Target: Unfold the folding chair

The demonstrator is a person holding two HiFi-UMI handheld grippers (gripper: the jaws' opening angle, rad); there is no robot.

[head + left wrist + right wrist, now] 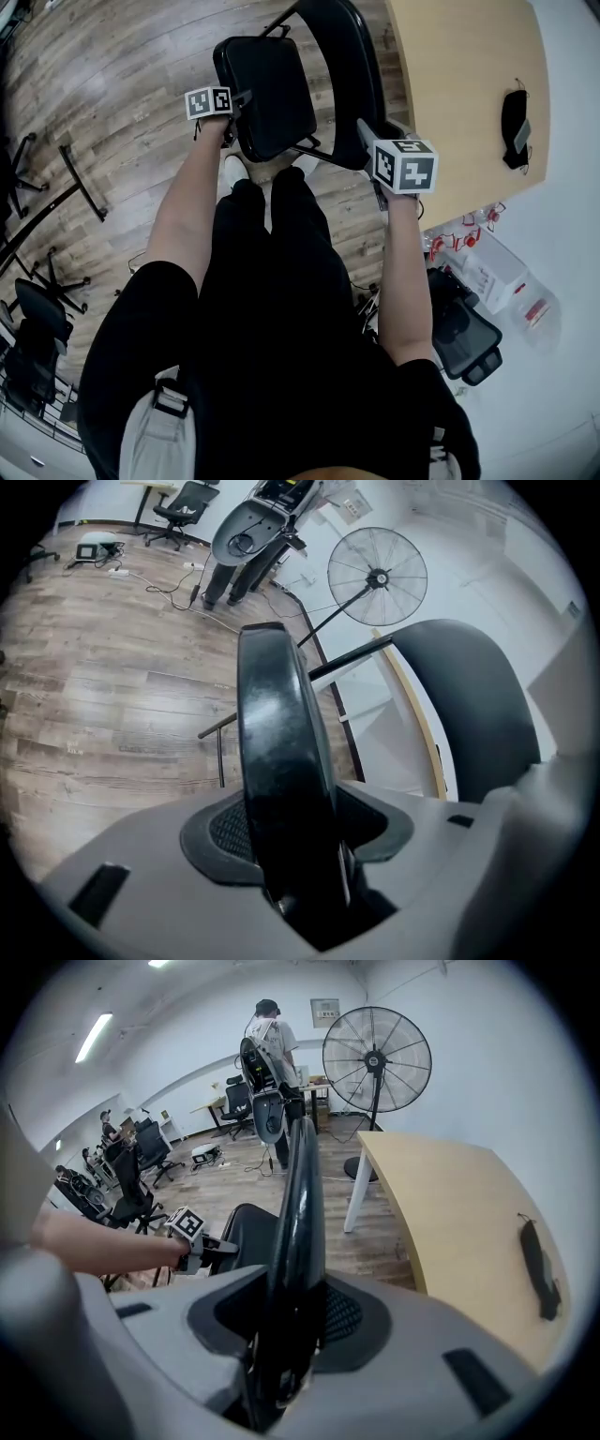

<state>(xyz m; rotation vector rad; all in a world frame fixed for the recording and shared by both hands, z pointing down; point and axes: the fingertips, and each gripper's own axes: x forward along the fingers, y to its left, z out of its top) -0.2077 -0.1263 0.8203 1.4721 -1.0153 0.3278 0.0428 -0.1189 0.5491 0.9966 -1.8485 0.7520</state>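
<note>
The black folding chair stands in front of me, partly opened. In the head view its padded seat [267, 94] tilts up beside the curved backrest [349, 66]. My left gripper [239, 112] is shut on the near edge of the seat [277, 761], which fills the gap between the pads [225, 832]. My right gripper [367, 141] is shut on the rim of the backrest [300, 1213], seen edge-on between its jaws. The right gripper view also shows the seat [248, 1232] and the left gripper [202, 1241] low at the left.
A light wooden table [459, 84] stands close on the right of the chair, with a black object [514, 127] on it. A pedestal fan [375, 1058] and a standing person [272, 1044] are beyond. Office chairs [37, 328] line the left; another black chair [464, 333] sits right.
</note>
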